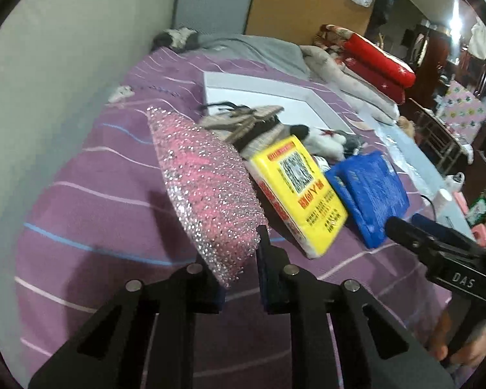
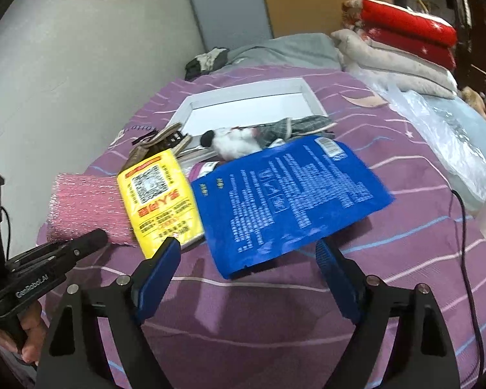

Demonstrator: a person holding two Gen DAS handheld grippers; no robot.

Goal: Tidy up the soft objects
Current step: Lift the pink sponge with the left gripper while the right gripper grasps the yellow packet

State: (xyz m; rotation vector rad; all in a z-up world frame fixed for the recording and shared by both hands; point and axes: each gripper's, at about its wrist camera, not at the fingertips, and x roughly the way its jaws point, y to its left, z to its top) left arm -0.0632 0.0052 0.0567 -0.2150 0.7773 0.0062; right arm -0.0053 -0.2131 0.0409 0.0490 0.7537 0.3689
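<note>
Left gripper nearly closed, pads pinching the near edge of the pink glittery scrubber pad, which tilts up off the purple striped bedspread; right gripper wide open and empty, fingers straddling the near edge of the blue packet without touching it; yellow packet lies between the pink pad and the blue packet, overlapping both edges; white tray sits further back, well apart, with a white plush toy at its near rim. Risks, as judged: pinch is only on the pad's edge, so it may slip or flop during a lift; lifting could drag the yellow packet along; closing on the blue packet flat against bedding could catch fabric instead.
</note>
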